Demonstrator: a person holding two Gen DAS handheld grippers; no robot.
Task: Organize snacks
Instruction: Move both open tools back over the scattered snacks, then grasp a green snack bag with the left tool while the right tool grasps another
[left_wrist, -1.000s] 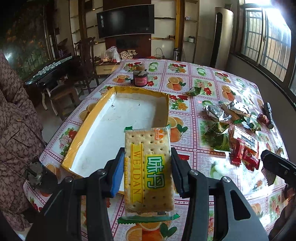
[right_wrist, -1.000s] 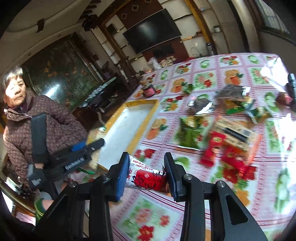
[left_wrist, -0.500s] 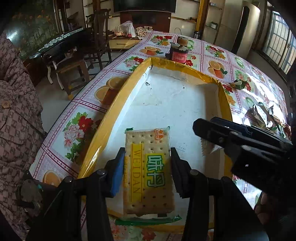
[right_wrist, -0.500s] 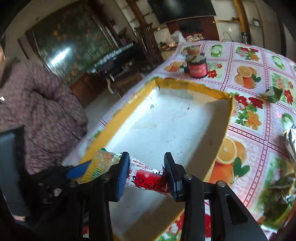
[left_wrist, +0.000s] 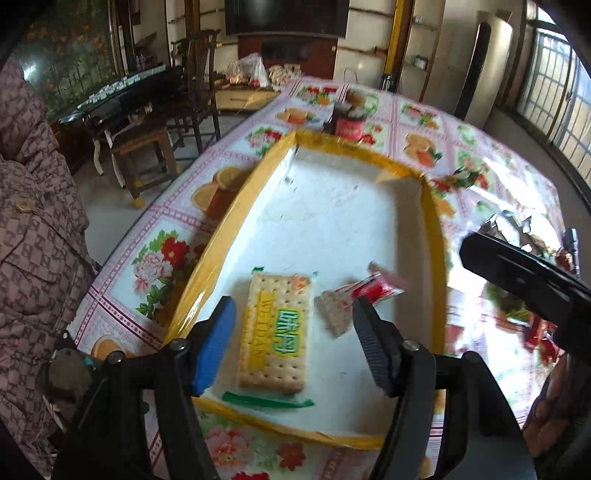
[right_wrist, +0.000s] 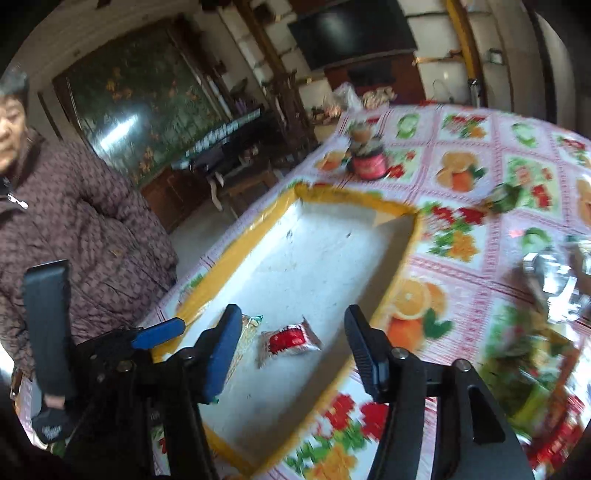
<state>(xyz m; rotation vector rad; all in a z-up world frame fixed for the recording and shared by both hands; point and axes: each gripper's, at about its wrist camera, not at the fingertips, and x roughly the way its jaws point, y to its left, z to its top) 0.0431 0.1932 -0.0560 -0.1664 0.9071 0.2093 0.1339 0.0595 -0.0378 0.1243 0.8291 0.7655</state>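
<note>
My left gripper (left_wrist: 291, 343) hangs over the near end of the yellow-rimmed tray (left_wrist: 221, 229), low in the left wrist view; its jaws have just been opening and now stand apart, released; the cracker packet (left_wrist: 275, 328) lies flat on the tray's white floor between them, with a gap on either side and no pad touching it. My right gripper (right_wrist: 291, 350) is spread too, its jaws likewise just opened; the small red snack packet (right_wrist: 290, 341) lies on the tray floor between and beyond the fingers, clear of both. In the left wrist view that red packet (left_wrist: 358, 301) sits just right of the crackers, slightly blurred; whether the two wrappers touch I cannot tell. A red-labelled jar (left_wrist: 349, 120) stands on the flowered tablecloth (left_wrist: 159, 258) just past the tray's far rim, upper centre; more wrapped snacks (right_wrist: 532, 354) lie blurred on the cloth at the right edge of the right wrist view; at its left stands a person in a patterned coat (right_wrist: 85, 236).
</note>
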